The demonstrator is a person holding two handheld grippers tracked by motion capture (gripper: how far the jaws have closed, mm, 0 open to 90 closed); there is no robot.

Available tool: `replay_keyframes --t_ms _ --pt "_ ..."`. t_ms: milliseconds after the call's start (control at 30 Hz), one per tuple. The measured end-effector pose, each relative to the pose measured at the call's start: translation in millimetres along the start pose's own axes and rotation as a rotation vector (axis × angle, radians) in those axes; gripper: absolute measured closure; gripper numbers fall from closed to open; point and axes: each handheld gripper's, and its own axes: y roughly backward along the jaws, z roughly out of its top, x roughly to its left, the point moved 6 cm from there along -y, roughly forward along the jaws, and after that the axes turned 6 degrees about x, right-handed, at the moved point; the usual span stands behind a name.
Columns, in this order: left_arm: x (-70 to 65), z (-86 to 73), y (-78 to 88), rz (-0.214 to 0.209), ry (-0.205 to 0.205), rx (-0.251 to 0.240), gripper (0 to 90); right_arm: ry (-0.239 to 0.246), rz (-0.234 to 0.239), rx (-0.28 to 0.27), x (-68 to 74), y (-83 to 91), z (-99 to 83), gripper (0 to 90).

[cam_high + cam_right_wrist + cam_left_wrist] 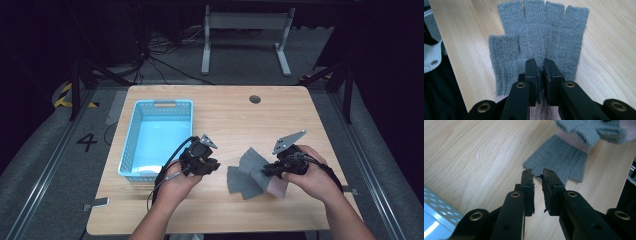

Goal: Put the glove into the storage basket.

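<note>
A grey fingerless knit glove hangs from my right gripper, which is shut on the fabric near its cuff. In the high view this glove is raised a little over a second grey glove lying flat on the table, with a pink part under the right hand. My left gripper is just short of the flat glove's cuff. Its jaws stand a narrow gap apart with nothing between them. Seen from above, the left gripper is to the left of the gloves and the right gripper to their right.
A light blue perforated basket stands on the left half of the wooden table, its corner close behind the left gripper. A round cable hole sits near the far edge. Bare wood lies beyond the gloves.
</note>
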Motion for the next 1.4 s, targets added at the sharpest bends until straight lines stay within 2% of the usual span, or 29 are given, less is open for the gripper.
replay_keyframes --t_ms 333,633,800,833,867,900,933,1033,1200,1400 --pt "-3.9 0.6 -4.8 -0.01 -0.018 0.023 79.2 0.019 -0.003 0.087 2.2 -24.2 -2.7 82.9" --pt "-7.2 -3.2 -9.1 -0.021 -0.014 0.047 79.2 0.03 -0.011 0.141 2.2 -45.1 -3.8 82.6" --pt "-9.0 -6.7 -11.5 -0.026 -0.013 0.062 79.2 0.026 -0.01 0.15 2.3 -52.9 -4.6 77.2" --pt "-9.7 -7.4 -11.6 -0.03 -0.012 0.067 79.1 0.026 -0.009 0.145 2.5 -53.7 -4.4 75.6" --pt "-10.2 -7.9 -12.1 -0.037 -0.012 0.069 79.0 0.031 -0.01 0.132 2.7 -53.8 -3.7 70.2" --pt "-10.3 -8.8 -12.5 -0.042 -0.014 0.075 78.4 0.032 -0.016 0.105 2.5 -53.0 -2.4 63.7" --pt "-10.4 -9.4 -12.9 -0.043 -0.011 0.077 78.2 0.02 -0.017 0.083 2.2 -50.6 -1.2 62.1" --pt "-10.6 -10.8 -14.4 -0.049 -0.015 0.084 78.1 -0.011 -0.004 0.046 3.0 -39.7 -0.7 60.5" --pt "-14.5 -8.1 -13.6 -0.055 -0.024 0.078 76.9 -0.041 -0.035 -0.006 -2.8 -20.5 -5.4 61.6" --pt "-19.1 -8.8 -13.0 -0.06 -0.033 0.08 75.3 -0.092 -0.067 -0.025 -14.0 -5.1 -21.5 63.2"
